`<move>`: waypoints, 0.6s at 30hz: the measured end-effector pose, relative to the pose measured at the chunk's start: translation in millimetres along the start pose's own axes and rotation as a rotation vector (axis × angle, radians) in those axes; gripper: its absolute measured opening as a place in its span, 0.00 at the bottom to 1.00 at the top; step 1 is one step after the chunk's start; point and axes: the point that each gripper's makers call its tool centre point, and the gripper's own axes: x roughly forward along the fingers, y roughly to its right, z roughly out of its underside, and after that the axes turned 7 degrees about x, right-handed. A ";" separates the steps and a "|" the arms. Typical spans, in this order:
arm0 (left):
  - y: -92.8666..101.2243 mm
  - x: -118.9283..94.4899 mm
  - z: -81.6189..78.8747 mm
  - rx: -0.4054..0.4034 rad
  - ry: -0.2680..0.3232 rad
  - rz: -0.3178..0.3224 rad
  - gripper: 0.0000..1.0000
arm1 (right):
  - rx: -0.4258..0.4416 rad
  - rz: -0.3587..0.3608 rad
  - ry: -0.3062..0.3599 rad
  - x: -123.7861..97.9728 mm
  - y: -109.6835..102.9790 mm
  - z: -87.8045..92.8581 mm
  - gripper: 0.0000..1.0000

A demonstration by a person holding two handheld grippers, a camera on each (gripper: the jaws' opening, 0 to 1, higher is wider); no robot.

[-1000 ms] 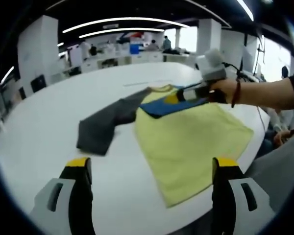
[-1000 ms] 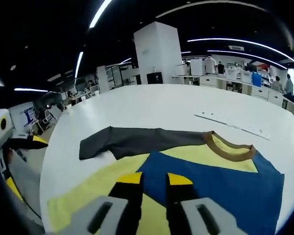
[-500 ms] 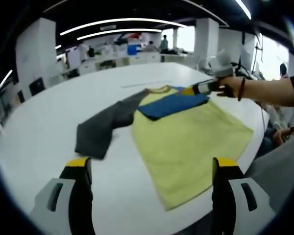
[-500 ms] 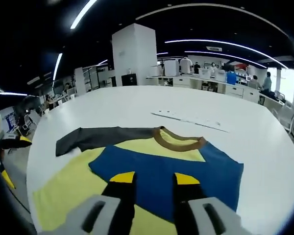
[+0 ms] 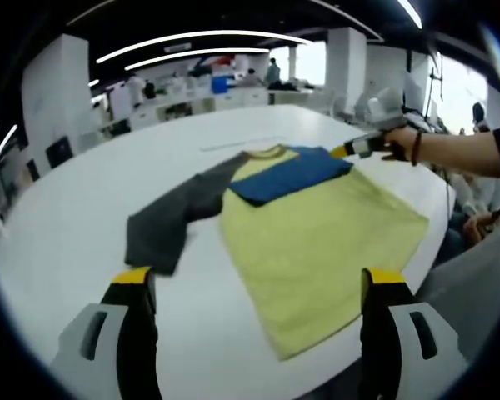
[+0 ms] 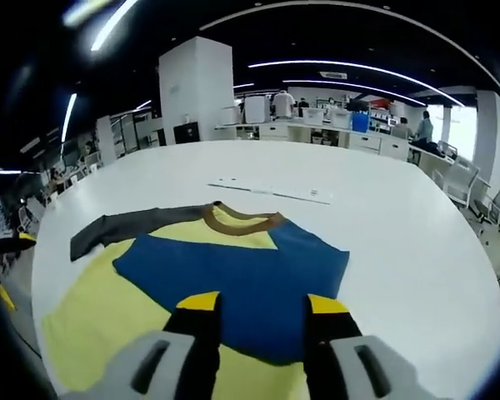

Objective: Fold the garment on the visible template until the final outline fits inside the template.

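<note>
Left gripper (image 5: 254, 287) spread wide; right gripper (image 6: 254, 304) parted over garment (image 6: 225, 271) (hem hidden beneath jaws).

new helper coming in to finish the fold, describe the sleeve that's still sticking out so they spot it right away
Start at the big white table and find the yellow shirt lying flat on it. One blue sleeve is already folded across the chest below the brown collar. The one you want is the dark grey sleeve, stretched out sideways onto bare table, the garment's only grey part.
</note>
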 end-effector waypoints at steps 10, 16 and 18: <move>5.5 2.3 -2.3 -0.002 0.005 0.009 0.99 | 0.035 0.052 -0.028 -8.4 27.8 15.3 0.29; 5.6 2.9 -0.5 0.000 0.001 0.011 0.99 | 0.039 0.061 -0.078 -6.3 35.3 30.0 0.18; 6.1 2.9 -0.1 0.000 -0.001 0.012 0.99 | 0.038 0.065 -0.091 -4.8 36.6 34.6 0.14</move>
